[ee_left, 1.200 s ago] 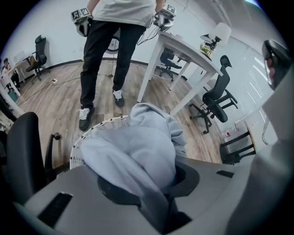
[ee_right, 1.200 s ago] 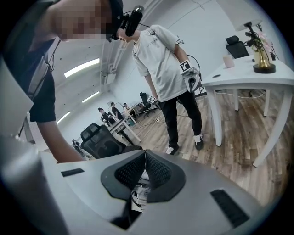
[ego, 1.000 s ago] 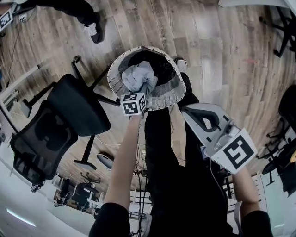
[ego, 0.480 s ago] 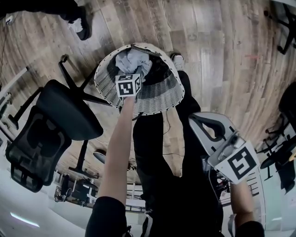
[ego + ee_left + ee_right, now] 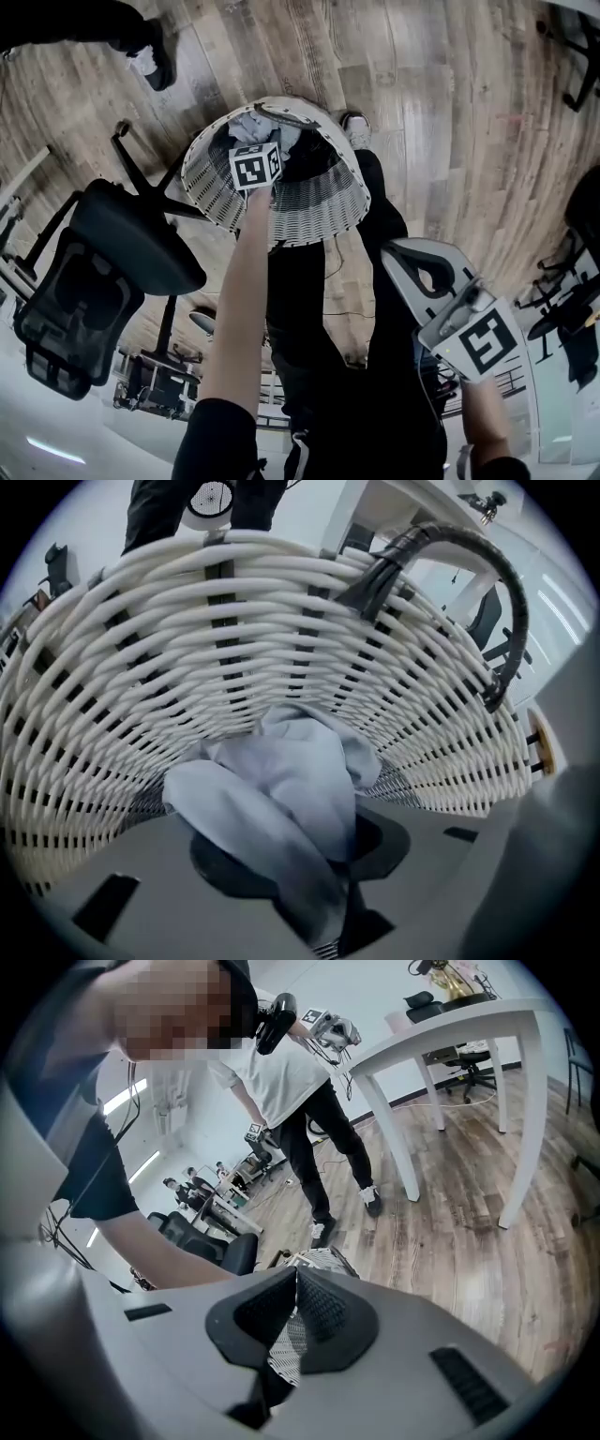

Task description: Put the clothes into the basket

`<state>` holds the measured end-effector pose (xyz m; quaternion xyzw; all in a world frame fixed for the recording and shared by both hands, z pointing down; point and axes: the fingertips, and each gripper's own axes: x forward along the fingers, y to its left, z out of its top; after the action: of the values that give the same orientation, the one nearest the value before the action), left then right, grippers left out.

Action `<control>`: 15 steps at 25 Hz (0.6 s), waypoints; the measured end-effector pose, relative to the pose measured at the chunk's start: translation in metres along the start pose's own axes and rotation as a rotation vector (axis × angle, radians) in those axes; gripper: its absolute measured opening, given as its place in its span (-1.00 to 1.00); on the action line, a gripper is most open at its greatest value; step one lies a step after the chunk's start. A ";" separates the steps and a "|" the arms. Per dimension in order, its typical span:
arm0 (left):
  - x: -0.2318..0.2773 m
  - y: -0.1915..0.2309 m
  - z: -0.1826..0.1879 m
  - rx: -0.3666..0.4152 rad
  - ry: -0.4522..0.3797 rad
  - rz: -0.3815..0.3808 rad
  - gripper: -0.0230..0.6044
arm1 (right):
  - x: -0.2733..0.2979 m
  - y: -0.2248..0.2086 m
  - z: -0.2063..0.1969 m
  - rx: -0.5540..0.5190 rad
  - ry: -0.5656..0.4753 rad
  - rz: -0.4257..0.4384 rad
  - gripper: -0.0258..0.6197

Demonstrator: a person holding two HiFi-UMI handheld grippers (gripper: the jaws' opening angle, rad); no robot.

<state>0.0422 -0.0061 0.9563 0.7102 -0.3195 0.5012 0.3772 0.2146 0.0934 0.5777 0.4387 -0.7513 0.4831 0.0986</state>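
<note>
While its jaws, just eased a shade wider, pinched a fold of the pale blue garment (image 5: 281,780), the left gripper (image 5: 323,902) pointed steeply down inside the white wicker basket (image 5: 225,621), low enough, I judged, for the cloth to land within once released. The right gripper (image 5: 295,1307) hung beside the person's legs (image 5: 309,309), jaws together and empty, clear of the drop.
</note>
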 end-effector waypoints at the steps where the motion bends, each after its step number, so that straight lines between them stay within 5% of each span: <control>1: 0.003 0.003 0.000 -0.004 0.005 0.007 -0.43 | 0.001 -0.003 -0.001 0.005 0.005 -0.002 -0.87; 10: 0.016 0.021 0.008 -0.012 0.015 0.086 -0.52 | 0.000 -0.020 -0.010 0.037 0.017 -0.020 -0.87; 15: 0.010 0.016 0.013 0.059 0.036 0.095 -0.64 | -0.003 -0.017 -0.012 0.039 0.007 -0.022 -0.87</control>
<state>0.0381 -0.0260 0.9668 0.6962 -0.3310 0.5403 0.3374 0.2258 0.1018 0.5928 0.4470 -0.7365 0.4981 0.0982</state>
